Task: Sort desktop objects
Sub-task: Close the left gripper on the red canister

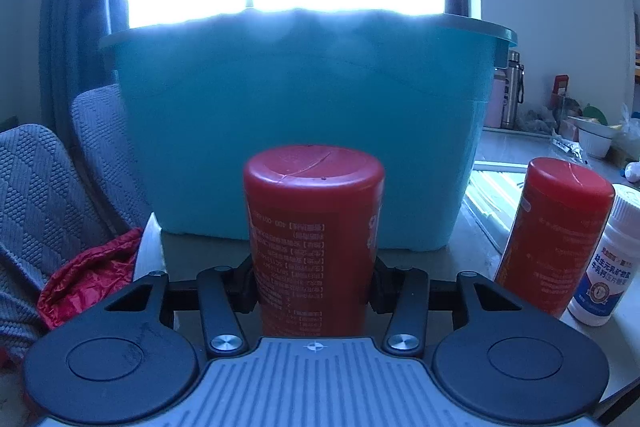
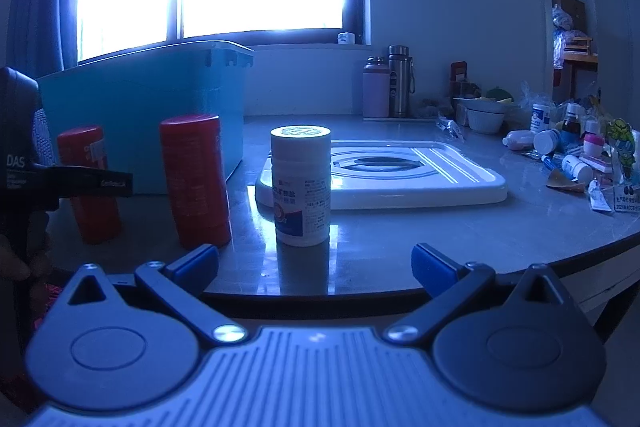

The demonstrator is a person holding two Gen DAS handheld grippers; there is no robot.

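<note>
A teal storage bin [image 1: 296,131] fills the far side of the grey table [image 2: 400,235], its white lid [image 2: 404,175] lying flat to the right. Near the bin, the left gripper [image 1: 314,285] pinches an upright red canister [image 1: 314,227] by its sides (label text upside down). A second red canister [image 1: 548,235] stands just right, touching a white pill bottle [image 2: 302,183]. The right gripper [image 2: 315,263] hangs spread wide, near that bottle.
</note>
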